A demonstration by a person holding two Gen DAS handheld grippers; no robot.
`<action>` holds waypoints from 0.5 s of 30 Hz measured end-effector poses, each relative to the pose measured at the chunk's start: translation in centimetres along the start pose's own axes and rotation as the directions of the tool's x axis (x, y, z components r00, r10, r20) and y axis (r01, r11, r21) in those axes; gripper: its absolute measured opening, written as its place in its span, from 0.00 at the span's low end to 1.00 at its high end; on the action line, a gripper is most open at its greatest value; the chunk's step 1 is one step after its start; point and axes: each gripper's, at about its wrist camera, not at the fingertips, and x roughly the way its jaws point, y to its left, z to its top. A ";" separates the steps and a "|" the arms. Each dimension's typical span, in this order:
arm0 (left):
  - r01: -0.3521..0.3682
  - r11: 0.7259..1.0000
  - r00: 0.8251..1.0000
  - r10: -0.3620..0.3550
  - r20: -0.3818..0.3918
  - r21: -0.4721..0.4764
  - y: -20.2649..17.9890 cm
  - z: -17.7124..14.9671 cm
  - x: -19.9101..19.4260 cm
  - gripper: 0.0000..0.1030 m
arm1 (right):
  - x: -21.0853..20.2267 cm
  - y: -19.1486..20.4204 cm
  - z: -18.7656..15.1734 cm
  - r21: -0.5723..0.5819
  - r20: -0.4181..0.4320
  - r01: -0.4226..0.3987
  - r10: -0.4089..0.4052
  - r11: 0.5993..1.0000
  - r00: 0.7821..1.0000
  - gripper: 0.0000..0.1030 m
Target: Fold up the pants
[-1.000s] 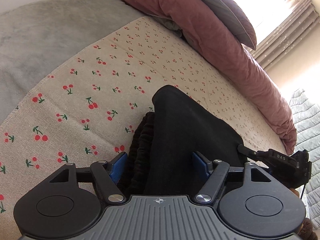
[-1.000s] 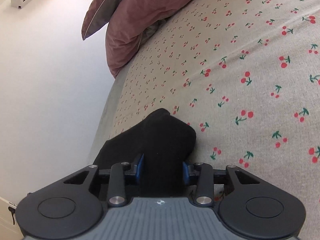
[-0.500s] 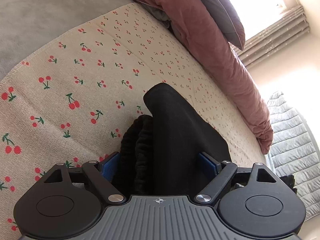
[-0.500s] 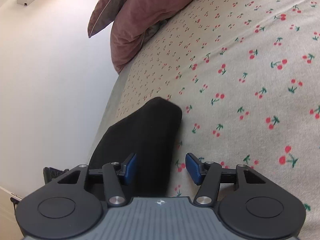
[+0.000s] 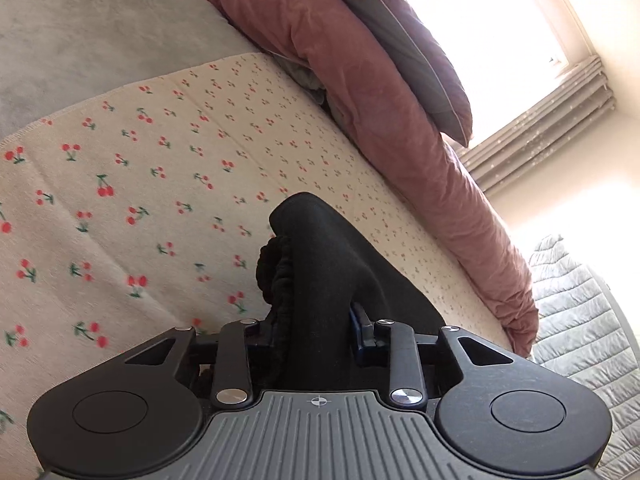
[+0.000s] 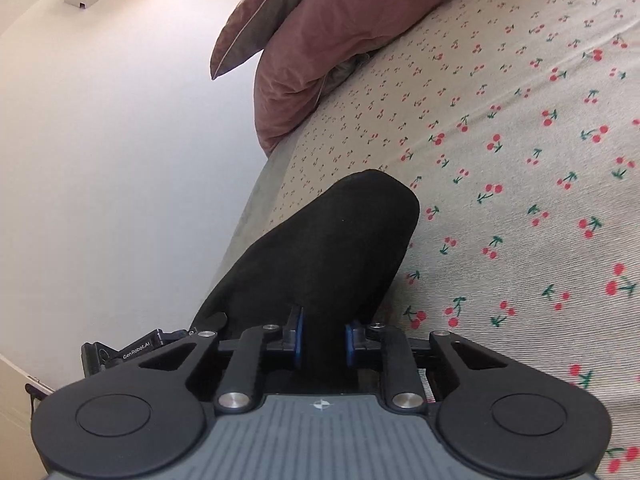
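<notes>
The black pants [image 5: 320, 264] lie bunched on the cherry-print bedspread [image 5: 160, 184]. In the left wrist view my left gripper [image 5: 314, 334] is shut on the pants at the gathered waistband [image 5: 276, 264], with fabric filling the gap between the blue pads. In the right wrist view my right gripper [image 6: 322, 340] is shut on a thick fold of the same pants [image 6: 332, 240], which rises forward from the pads. The left gripper's body [image 6: 124, 354] shows at the lower left of the right wrist view.
A pink duvet [image 5: 380, 92] and a grey pillow [image 5: 400, 40] lie along the far side of the bed. A grey blanket [image 5: 80, 48] covers the left part. A quilted grey cover [image 5: 580, 320] lies at the right. The bed edge [image 6: 256, 200] and a white wall [image 6: 120, 160] are at my right gripper's left.
Both grippers were open around the pants half a second ago and have closed on the fabric. The left view has swung slightly, showing more grey blanket.
</notes>
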 end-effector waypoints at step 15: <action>0.116 0.987 0.983 -0.098 -0.156 0.114 -15.3 -6.8 14.5 0.27 | -16.3 -9.5 5.0 0.154 0.199 0.183 -0.212 0.971 0.957 0.20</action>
